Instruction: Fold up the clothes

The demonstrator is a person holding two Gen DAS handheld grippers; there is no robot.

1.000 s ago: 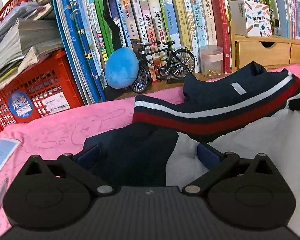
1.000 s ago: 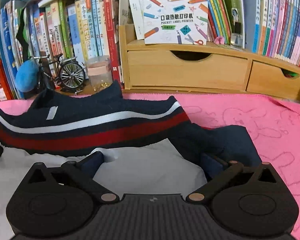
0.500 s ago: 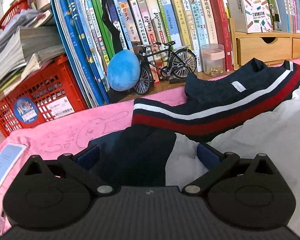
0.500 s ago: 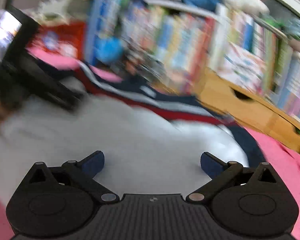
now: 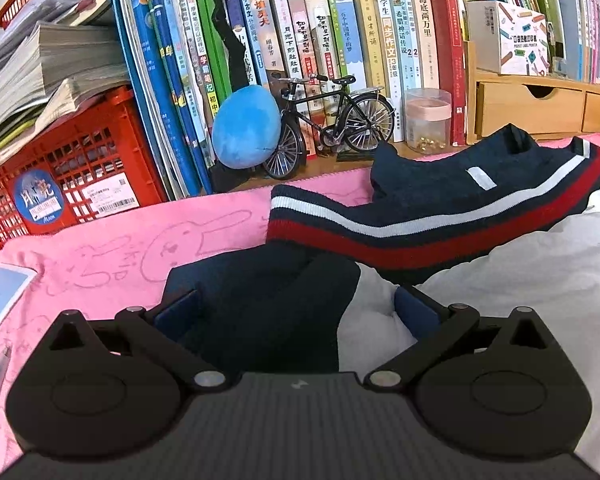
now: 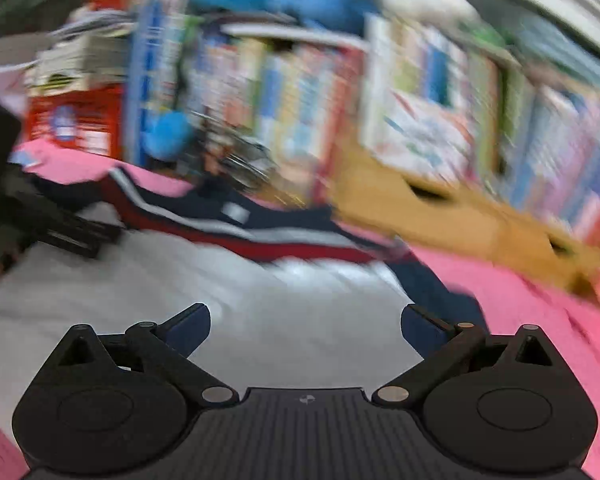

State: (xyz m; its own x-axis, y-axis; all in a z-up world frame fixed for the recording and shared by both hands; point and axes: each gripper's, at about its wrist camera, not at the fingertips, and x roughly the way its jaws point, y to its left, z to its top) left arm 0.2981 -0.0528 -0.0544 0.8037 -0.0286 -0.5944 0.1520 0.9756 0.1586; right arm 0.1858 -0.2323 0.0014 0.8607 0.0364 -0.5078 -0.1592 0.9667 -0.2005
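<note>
1. Left view, sharp: the left gripper (image 5: 296, 304) has its fingers wide apart, and between them lies the sweater's (image 5: 440, 216) navy sleeve where it meets the white body. Whether the blue pads (image 5: 178, 312) press the cloth, the view does not settle.
2. Right view, badly smeared: the right gripper (image 6: 306, 328) has its fingers spread, nothing between them, over the sweater's (image 6: 228, 288) white body. At the far left edge it alone shows the left gripper (image 6: 60, 228) from outside, a dark shape on the cloth.
3. The sweater lies on a pink towel (image 5: 112, 248) (faint rabbit outlines drawn in it), collar toward the shelf, one red and one white stripe across the navy chest.
4. Behind it, left view only: a row of upright books (image 5: 340, 52), a model bicycle (image 5: 328, 120), a blue plush ball (image 5: 246, 126), a clear jar (image 5: 426, 118), a red lattice crate (image 5: 72, 176) under stacked papers, wooden drawers (image 5: 532, 108) to the right.
5. A phone (image 5: 0, 296) lies at the towel's left edge.
6. The stripes are ribbed knit; the white body looks smooth and puffy.
</note>
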